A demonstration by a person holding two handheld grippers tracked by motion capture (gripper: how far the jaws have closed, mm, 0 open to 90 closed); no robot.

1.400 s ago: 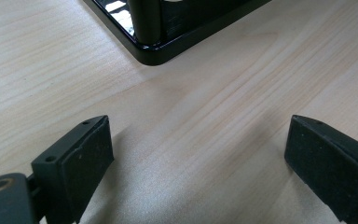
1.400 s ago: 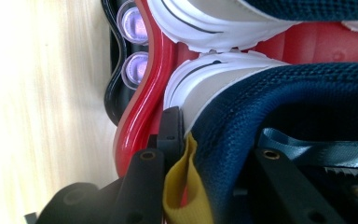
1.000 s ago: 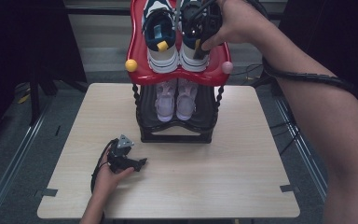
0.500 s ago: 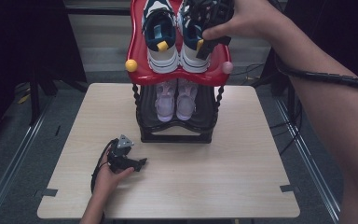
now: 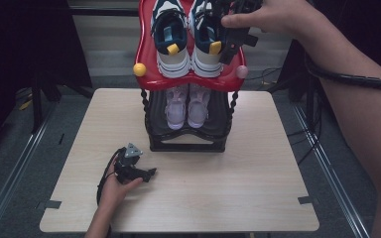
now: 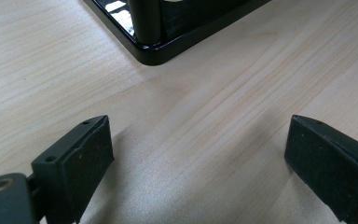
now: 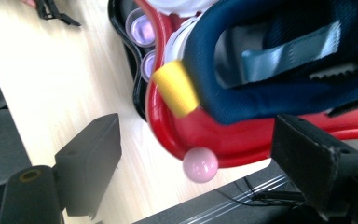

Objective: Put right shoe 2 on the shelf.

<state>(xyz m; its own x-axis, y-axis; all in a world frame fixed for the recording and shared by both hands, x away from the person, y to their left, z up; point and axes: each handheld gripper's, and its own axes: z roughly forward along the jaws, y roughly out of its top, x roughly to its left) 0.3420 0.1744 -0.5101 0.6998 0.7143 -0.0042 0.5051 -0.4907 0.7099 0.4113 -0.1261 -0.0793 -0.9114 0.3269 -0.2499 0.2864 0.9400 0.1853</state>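
Sneaker [image 7: 279, 60] just above open right fingers [image 7: 307, 163].

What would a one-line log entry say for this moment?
right gripper: jaws just opened, off navy sneaker | sneaker: on red shelf | left gripper: open, empty, on table

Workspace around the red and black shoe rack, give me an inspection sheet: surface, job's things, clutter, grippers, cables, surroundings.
Surface: light wooden table, bare around the rack.
Job's things: two-tier shoe rack, red top shelf over black lower shelf; navy and white sneakers with yellow heel tabs on top, pale lilac shoes below.
Clutter: nothing seen.
Grippers: left gripper lies on the table, jaws wide apart, nothing between them; right gripper hangs beside the right sneaker's heel, its jaws have just been opening, nothing gripped.
Cables: black cable trails along the right forearm; loose wires on the floor.
Surroundings: grey floor, dark background.
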